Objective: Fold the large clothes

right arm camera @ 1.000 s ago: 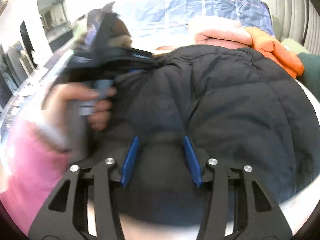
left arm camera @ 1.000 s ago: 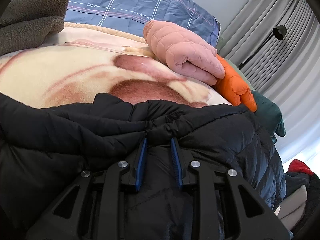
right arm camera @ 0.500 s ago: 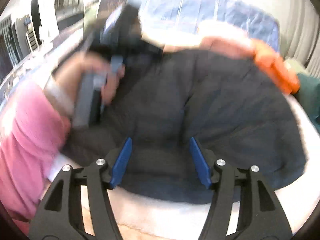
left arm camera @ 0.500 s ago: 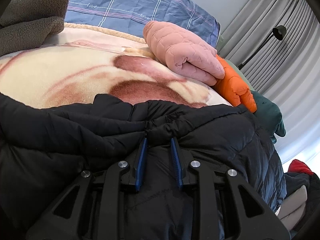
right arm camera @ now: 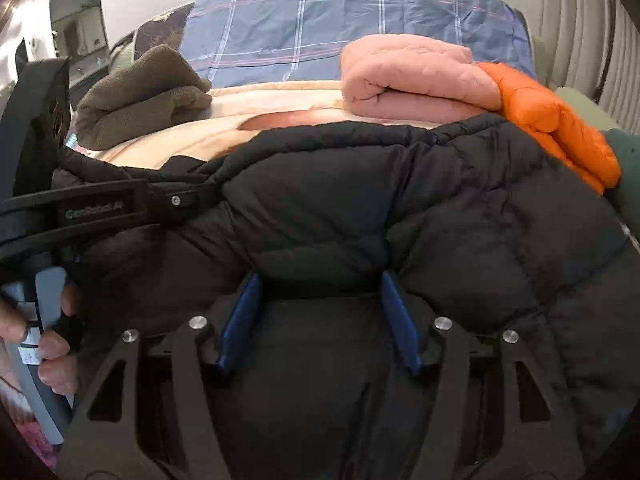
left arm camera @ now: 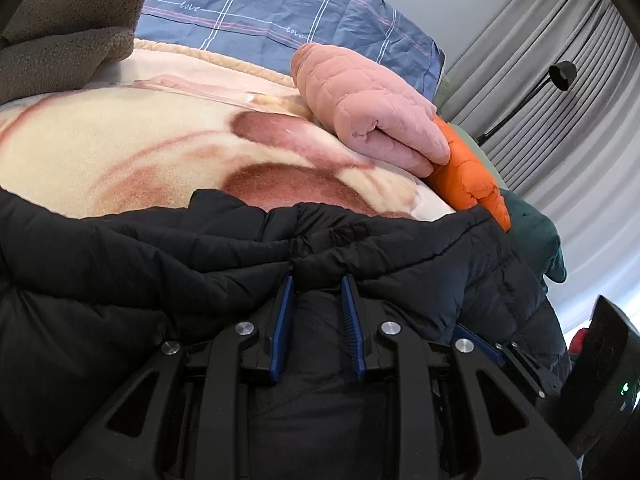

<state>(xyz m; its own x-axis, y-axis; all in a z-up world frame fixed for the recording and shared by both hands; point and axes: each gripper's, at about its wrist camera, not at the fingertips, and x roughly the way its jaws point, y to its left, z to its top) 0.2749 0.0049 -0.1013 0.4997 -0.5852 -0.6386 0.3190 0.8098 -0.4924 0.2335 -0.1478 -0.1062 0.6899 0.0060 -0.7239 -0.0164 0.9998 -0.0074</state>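
A large black puffer jacket [left arm camera: 120,272] lies on the bed and fills the lower half of both views, also in the right wrist view [right arm camera: 460,208]. My left gripper [left arm camera: 318,280] is shut on a bunched fold of the jacket's far edge. My right gripper [right arm camera: 318,280] stands wide open, its blue pads either side of a bulge of the jacket, pressed against the fabric. The left gripper's body also shows in the right wrist view [right arm camera: 100,208], held by a hand at the jacket's left side.
A cream and brown blanket [left arm camera: 120,160] covers the bed. A folded pink quilted jacket [left arm camera: 372,108] and an orange jacket [left arm camera: 472,176] lie at the far right. A brown fleece [right arm camera: 140,96] lies far left. A blue plaid pillow [right arm camera: 360,28] is behind.
The left gripper has stayed still, clamped on the jacket. The right gripper has opened wider and moved in onto the jacket's near part; its view went from blurred to steady.
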